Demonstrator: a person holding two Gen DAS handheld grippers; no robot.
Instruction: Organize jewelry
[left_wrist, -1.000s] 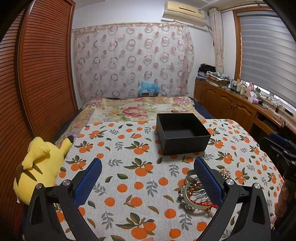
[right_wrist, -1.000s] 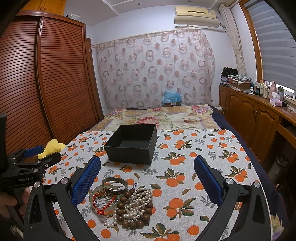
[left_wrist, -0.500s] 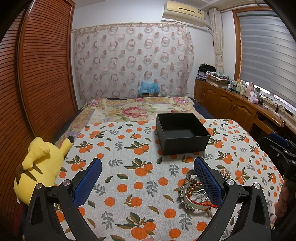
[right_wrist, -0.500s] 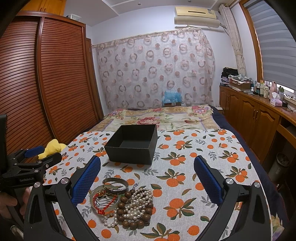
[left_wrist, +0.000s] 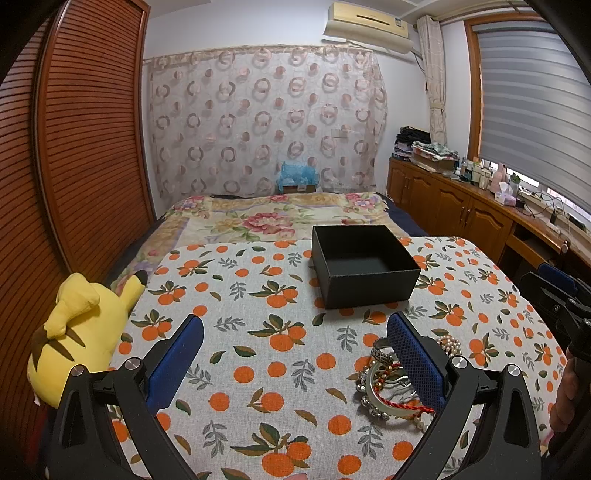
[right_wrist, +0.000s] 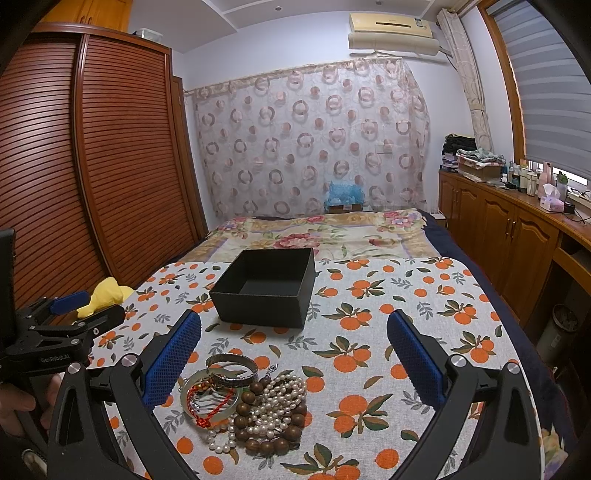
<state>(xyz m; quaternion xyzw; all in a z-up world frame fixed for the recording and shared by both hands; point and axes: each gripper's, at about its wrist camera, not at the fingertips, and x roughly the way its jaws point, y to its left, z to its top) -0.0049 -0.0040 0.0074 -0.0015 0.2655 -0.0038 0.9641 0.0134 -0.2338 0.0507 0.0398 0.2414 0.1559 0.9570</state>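
Observation:
A pile of jewelry (right_wrist: 243, 402) lies on the orange-print cloth: silver bangles, a red cord, a pearl strand and brown wooden beads. It also shows in the left wrist view (left_wrist: 388, 384), partly behind my right-hand finger. An open, empty black box (right_wrist: 266, 288) stands beyond it, also seen in the left wrist view (left_wrist: 364, 264). My left gripper (left_wrist: 295, 362) is open and empty, to the left of the pile. My right gripper (right_wrist: 293, 363) is open and empty, just above the pile's near side.
A yellow plush toy (left_wrist: 77, 328) lies at the cloth's left edge. A slatted wooden wardrobe (right_wrist: 92, 184) stands to the left. A wooden cabinet counter (right_wrist: 517, 236) with bottles runs along the right. A floral bedspread (left_wrist: 280, 218) lies beyond the box.

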